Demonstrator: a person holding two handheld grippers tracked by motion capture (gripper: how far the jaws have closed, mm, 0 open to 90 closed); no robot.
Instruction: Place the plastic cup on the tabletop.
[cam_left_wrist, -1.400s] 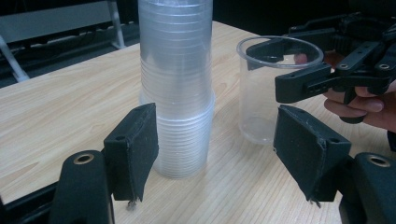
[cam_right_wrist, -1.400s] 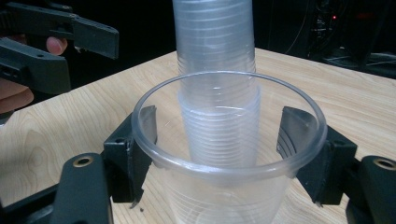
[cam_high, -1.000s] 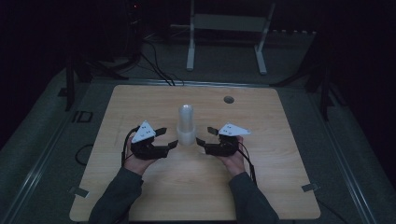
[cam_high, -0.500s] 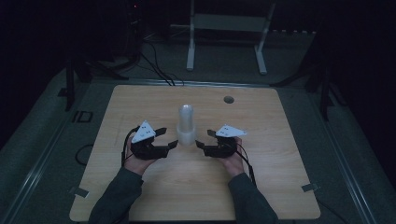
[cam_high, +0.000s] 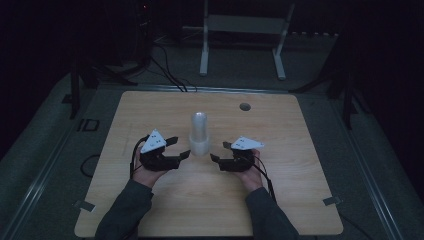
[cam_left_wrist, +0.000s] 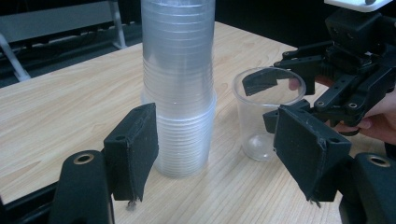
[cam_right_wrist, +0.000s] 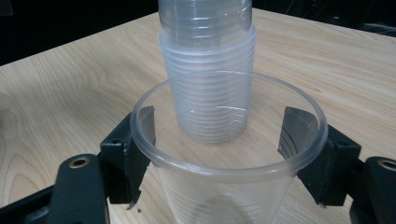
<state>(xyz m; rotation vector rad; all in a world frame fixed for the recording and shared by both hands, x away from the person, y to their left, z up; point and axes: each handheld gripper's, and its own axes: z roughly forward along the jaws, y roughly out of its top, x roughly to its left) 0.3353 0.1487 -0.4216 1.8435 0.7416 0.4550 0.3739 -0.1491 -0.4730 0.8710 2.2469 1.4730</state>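
Little has shifted since a moment ago: both hands stay low on the wooden surface (cam_high: 150, 110), flanking a tall stack of clear cups (cam_high: 199, 133) at centre. At nine o'clock of the stack, the left gripper (cam_high: 176, 148) rests in an upturned palm, jaws apart around nothing, aimed at the stack's base. At three o'clock, the right gripper (cam_right_wrist: 219, 149) has its jaws spread on either side of a single clear cup (cam_right_wrist: 224, 154), standing upright just beside the stack.
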